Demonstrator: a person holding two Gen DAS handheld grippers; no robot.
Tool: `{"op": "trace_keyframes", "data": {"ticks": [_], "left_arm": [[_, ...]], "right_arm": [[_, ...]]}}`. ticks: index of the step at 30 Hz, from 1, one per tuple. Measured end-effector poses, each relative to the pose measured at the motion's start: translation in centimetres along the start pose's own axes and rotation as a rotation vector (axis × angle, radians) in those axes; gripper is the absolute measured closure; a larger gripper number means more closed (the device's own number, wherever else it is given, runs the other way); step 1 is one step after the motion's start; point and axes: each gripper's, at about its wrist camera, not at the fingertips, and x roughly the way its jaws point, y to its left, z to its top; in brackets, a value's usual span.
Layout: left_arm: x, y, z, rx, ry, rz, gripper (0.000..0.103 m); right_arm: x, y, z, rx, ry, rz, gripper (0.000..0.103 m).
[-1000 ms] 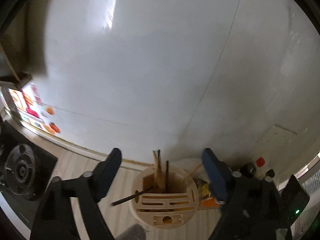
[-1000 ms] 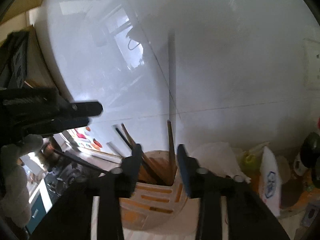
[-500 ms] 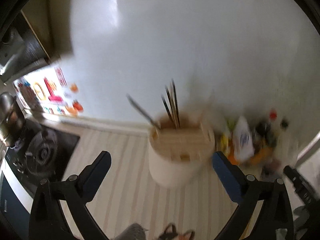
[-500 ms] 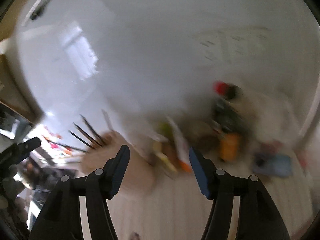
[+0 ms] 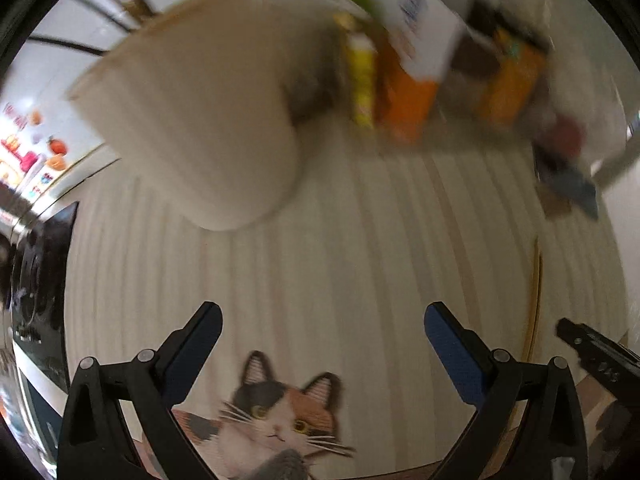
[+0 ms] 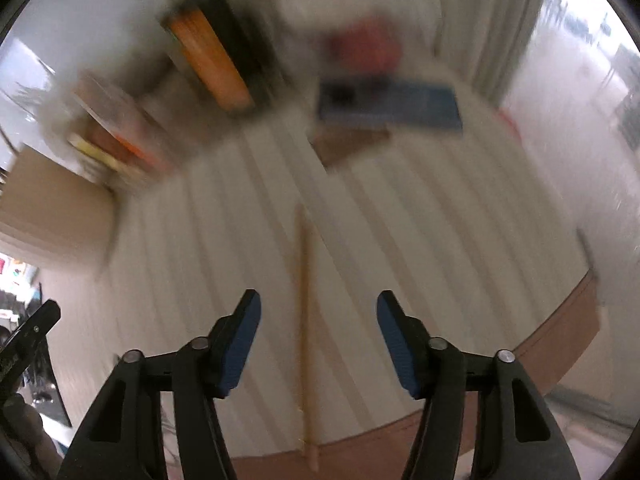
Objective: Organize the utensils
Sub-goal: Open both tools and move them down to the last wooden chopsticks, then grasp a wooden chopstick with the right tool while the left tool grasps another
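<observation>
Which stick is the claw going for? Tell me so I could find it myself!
Look at the striped counter in the right claw's view. Below the blurry boxes at the back, a thin wooden chopstick lies straight across the stripes and runs to the counter's front edge, under the gap of the open right claw. It is the only long, pale wooden stick lying flat there.

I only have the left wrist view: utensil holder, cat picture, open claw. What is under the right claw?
Observer: A wooden stick lies flat on the striped counter, in line with the gap of the right claw.
Operator: Is it gripped?
Observer: No; the jaws stand open, clear of it on both sides, though they have just been closing.
Operator: Where does it end?
Observer: Its near end seems to reach past the counter's brown edge.
</observation>
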Motion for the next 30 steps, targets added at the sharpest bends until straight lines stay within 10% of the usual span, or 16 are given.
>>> {"op": "trace_keyframes", "data": {"ticks": [8, 17, 30], "left_arm": [[1.4, -3.4, -0.4, 0.085, 0.039, 0.015, 0.0], [2.5, -4.1, -0.6, 0.117, 0.07, 0.041, 0.0], [3.8, -4.5, -0.8, 0.135, 0.106, 0.035, 0.0]], "right_arm": [[3.9, -0.7, -2.1, -0.046, 0.091, -0.046, 0.1], [3.1, -2.9, -2.2, 0.009, 0.117, 0.198, 0.097], [3.1, -1.4, -2.9, -0.097, 0.136, -0.016, 0.097]]}}
